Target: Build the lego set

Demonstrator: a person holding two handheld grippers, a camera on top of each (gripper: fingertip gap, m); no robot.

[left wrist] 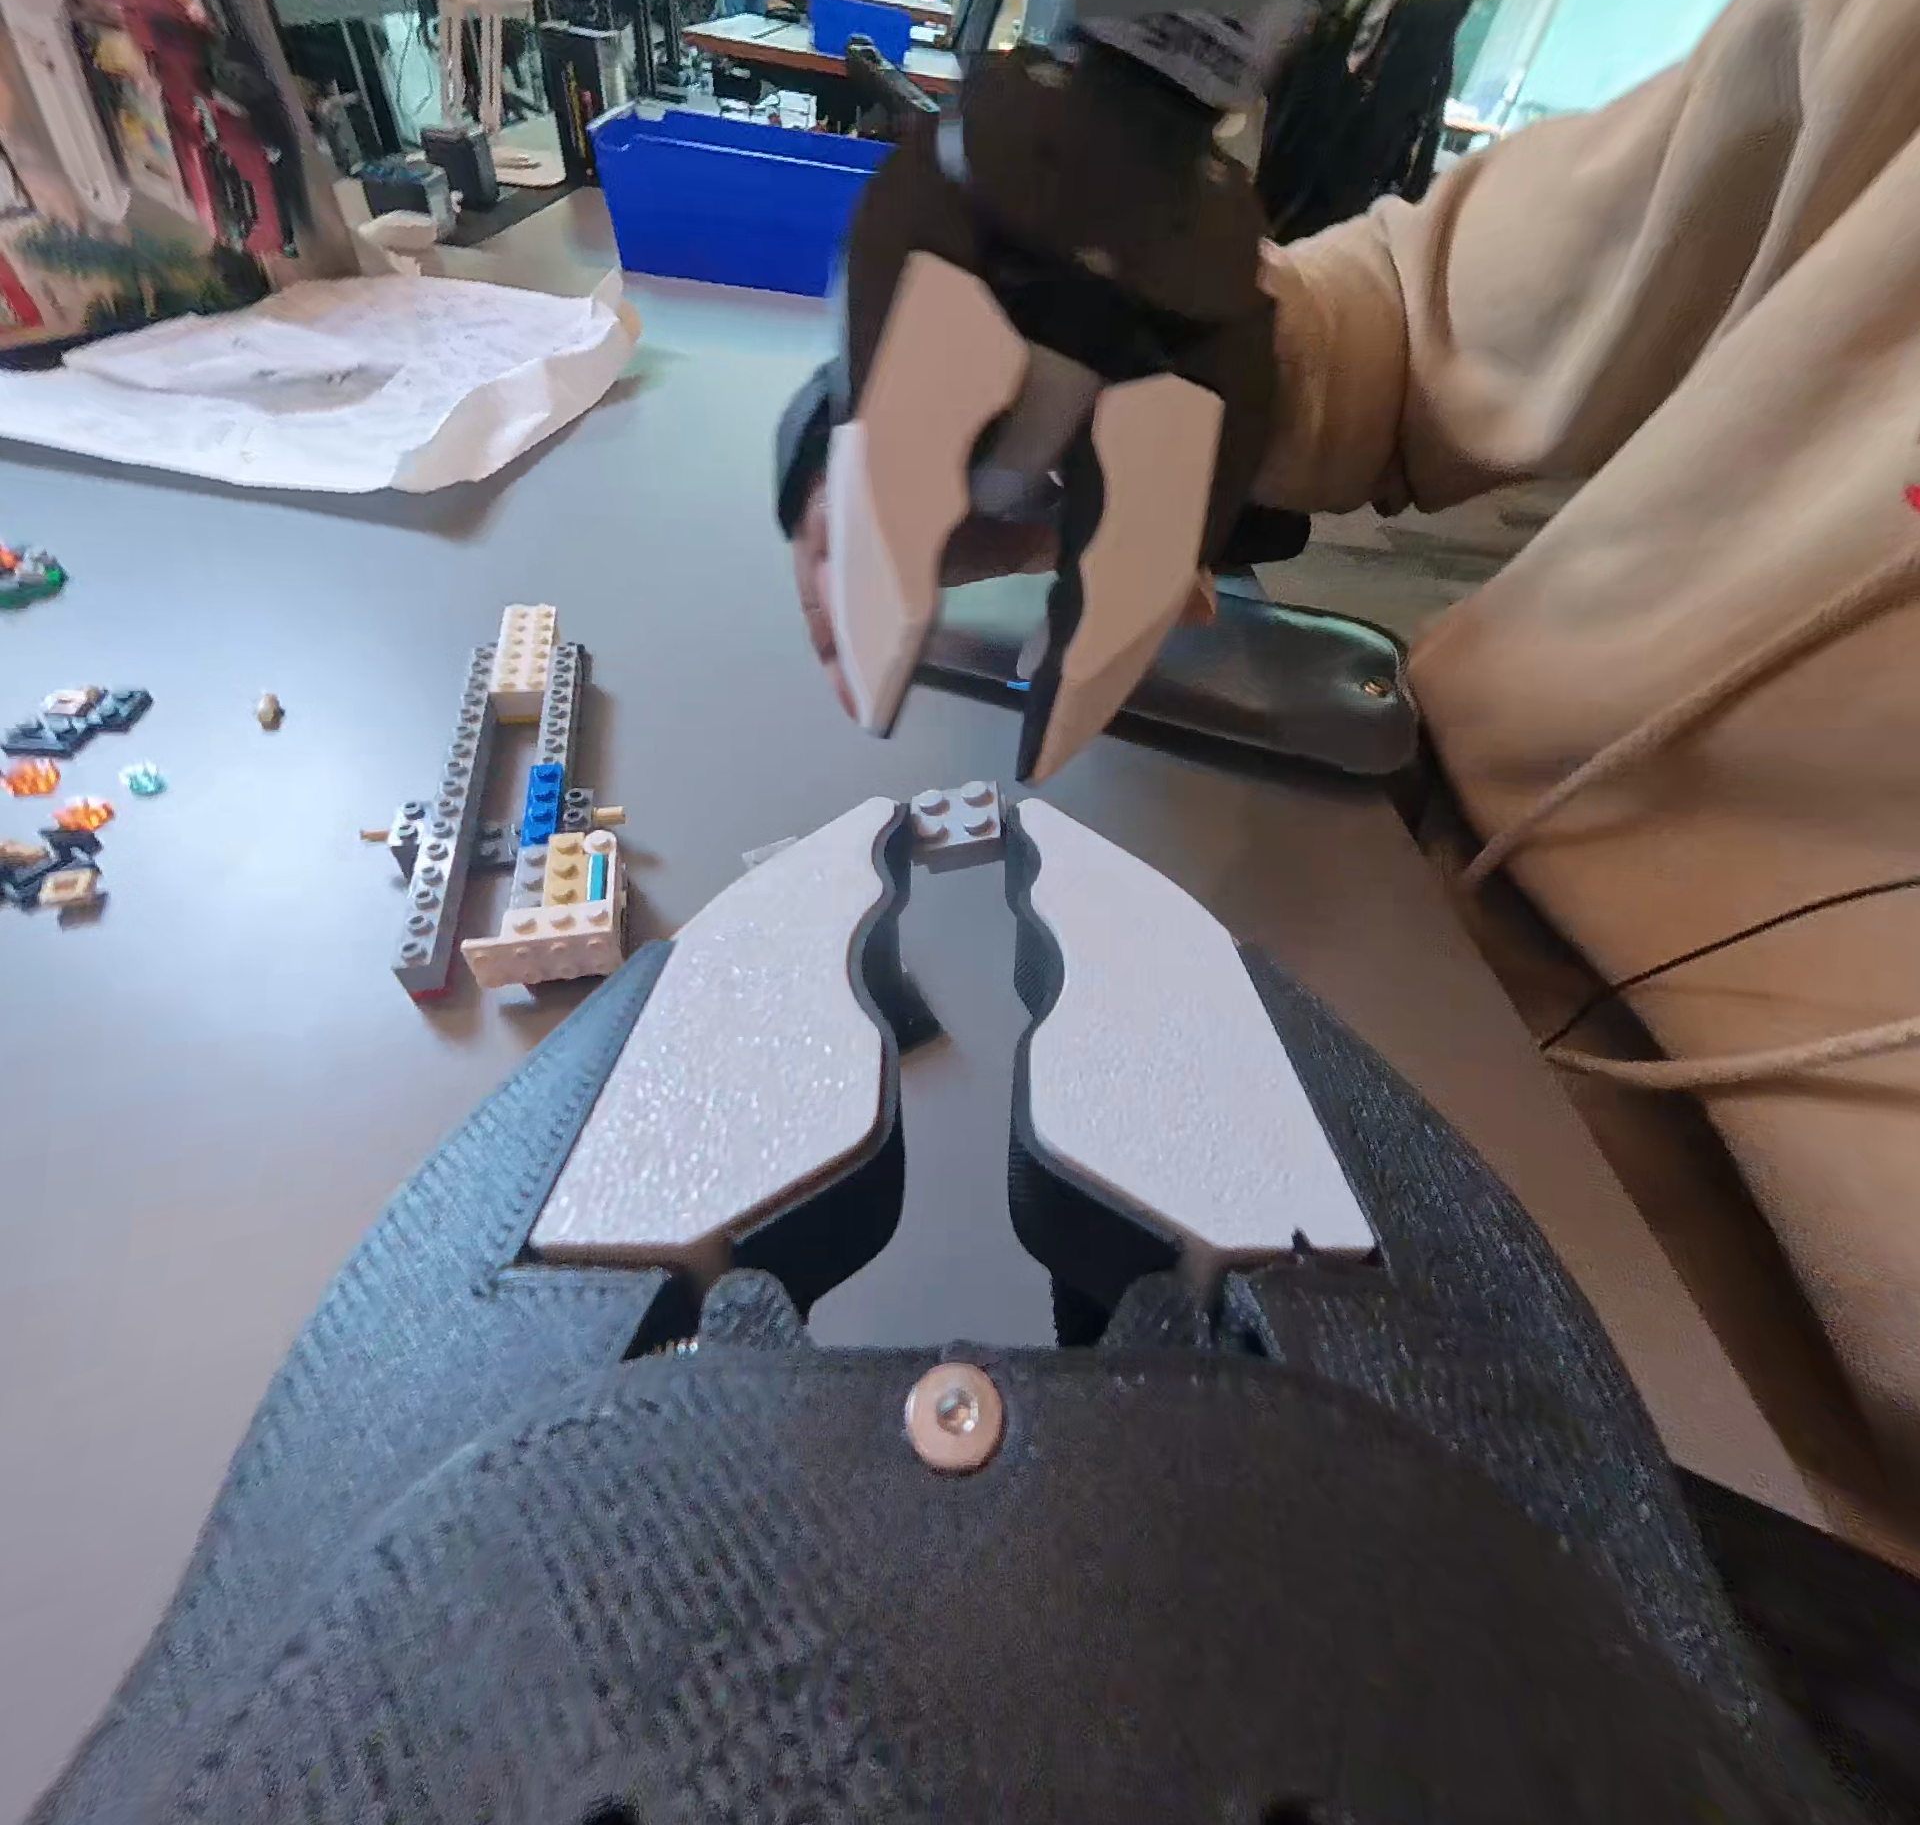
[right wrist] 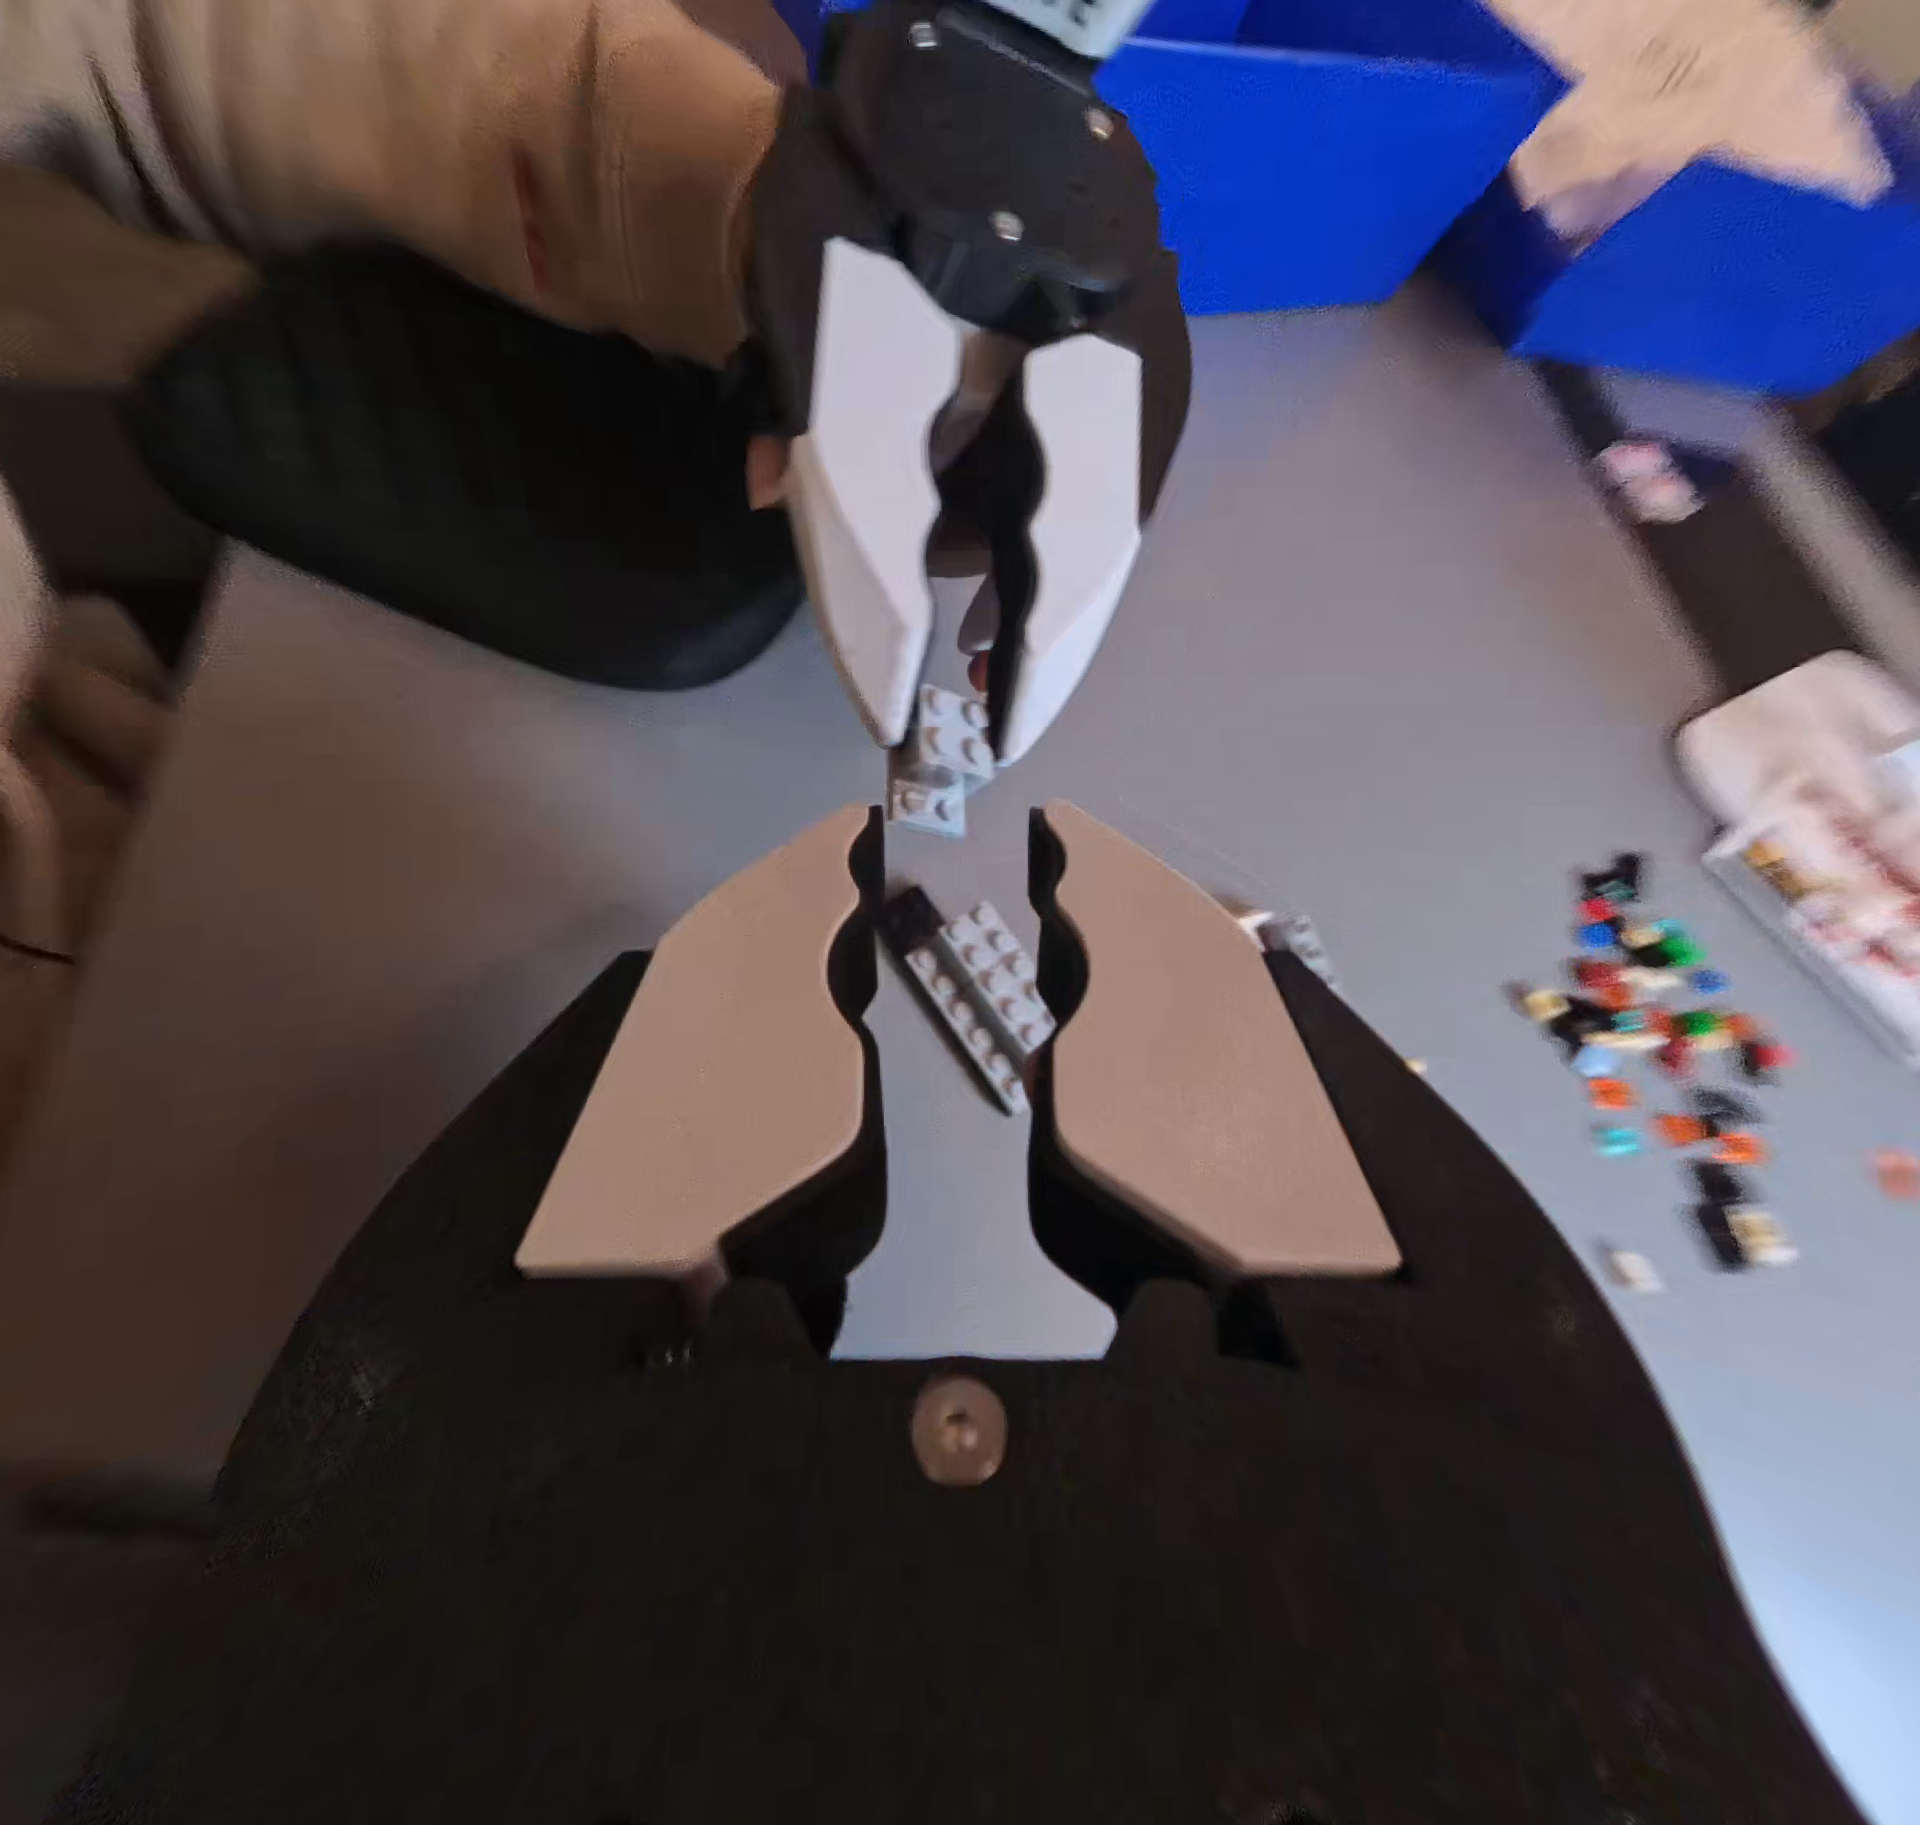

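My left gripper [left wrist: 956, 819] is shut on a small grey studded piece [left wrist: 958, 825] and holds it above the dark table [left wrist: 260, 1152]. My right gripper [left wrist: 951, 749] faces it tip to tip from just beyond, open and empty. In the right wrist view, my right gripper [right wrist: 956, 819] is open, and the left gripper [right wrist: 945, 731] pinches the grey piece [right wrist: 935, 773] just past my fingertips. A grey plate assembly with a black end [right wrist: 977, 986] lies on the table, seen between my right fingers. A partial build of grey beams with tan, white and blue bricks [left wrist: 509, 809] lies to the left.
Small loose coloured pieces [left wrist: 62, 809] [right wrist: 1662, 1048] are scattered on the table. A crumpled paper bag [left wrist: 312, 373], a printed box [left wrist: 125, 113] and a blue bin [left wrist: 727, 196] stand farther back. A black pad [left wrist: 1247, 674] and a person's beige sleeve [left wrist: 1558, 373] are at the right.
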